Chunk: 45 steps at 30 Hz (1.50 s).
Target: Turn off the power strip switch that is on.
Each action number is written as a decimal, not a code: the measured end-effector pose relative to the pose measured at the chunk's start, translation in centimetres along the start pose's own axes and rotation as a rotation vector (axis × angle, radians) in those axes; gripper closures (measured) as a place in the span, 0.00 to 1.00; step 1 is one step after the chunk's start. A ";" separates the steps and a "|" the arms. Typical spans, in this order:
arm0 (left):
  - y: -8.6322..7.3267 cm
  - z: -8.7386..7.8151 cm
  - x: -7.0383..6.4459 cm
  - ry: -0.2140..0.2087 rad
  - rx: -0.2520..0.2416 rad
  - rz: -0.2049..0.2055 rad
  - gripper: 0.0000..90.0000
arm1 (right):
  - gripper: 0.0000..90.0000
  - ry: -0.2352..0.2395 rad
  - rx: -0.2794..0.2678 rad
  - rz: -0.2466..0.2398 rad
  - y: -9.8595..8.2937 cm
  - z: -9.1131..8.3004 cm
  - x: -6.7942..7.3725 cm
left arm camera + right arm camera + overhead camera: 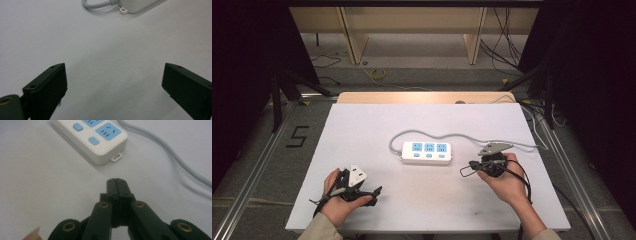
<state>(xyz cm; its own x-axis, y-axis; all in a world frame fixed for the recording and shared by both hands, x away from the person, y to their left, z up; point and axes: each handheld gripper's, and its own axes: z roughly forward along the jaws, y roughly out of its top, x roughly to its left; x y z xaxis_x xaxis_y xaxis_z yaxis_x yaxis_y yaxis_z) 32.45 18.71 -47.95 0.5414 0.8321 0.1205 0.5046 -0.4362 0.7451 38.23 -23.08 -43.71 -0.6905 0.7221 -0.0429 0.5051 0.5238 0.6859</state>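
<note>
A white power strip [427,152] with blue sockets and blue switches lies at the middle of the white table; its grey cable [472,136] loops from its left end and runs off to the right. My left gripper [371,194] rests near the table's front left, its jaws wide apart with bare table between them; the strip's corner [135,5] shows far ahead. My right gripper [468,167] sits just right of the strip, its jaws pressed together on nothing, the tips [116,182] a short way from the strip's end [100,140].
The white table [362,125] has bare surface left and in front of the strip. Wooden furniture legs [352,35] and loose cables [507,40] lie on the floor beyond the far edge. A "5" mark [297,136] sits on the floor at left.
</note>
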 end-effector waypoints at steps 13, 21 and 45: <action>0.0 0.0 0.0 -0.001 -0.003 -0.010 0.06 | 1.00 0.007 0.016 0.018 0.5 0.8 0.0; 0.1 0.1 -0.1 -0.006 0.003 -0.003 0.07 | 1.00 0.014 0.044 0.004 1.4 1.0 0.1; 0.1 0.0 0.0 -0.004 0.000 -0.005 0.07 | 1.00 0.017 0.070 0.003 3.4 2.1 -0.4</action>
<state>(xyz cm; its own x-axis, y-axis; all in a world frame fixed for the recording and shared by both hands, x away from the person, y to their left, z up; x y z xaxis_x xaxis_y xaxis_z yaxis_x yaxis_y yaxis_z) 32.53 18.66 -47.88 0.5415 0.8329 0.1144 0.5071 -0.4322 0.7457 41.25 -20.64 -42.88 -0.6973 0.7162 -0.0285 0.5416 0.5525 0.6336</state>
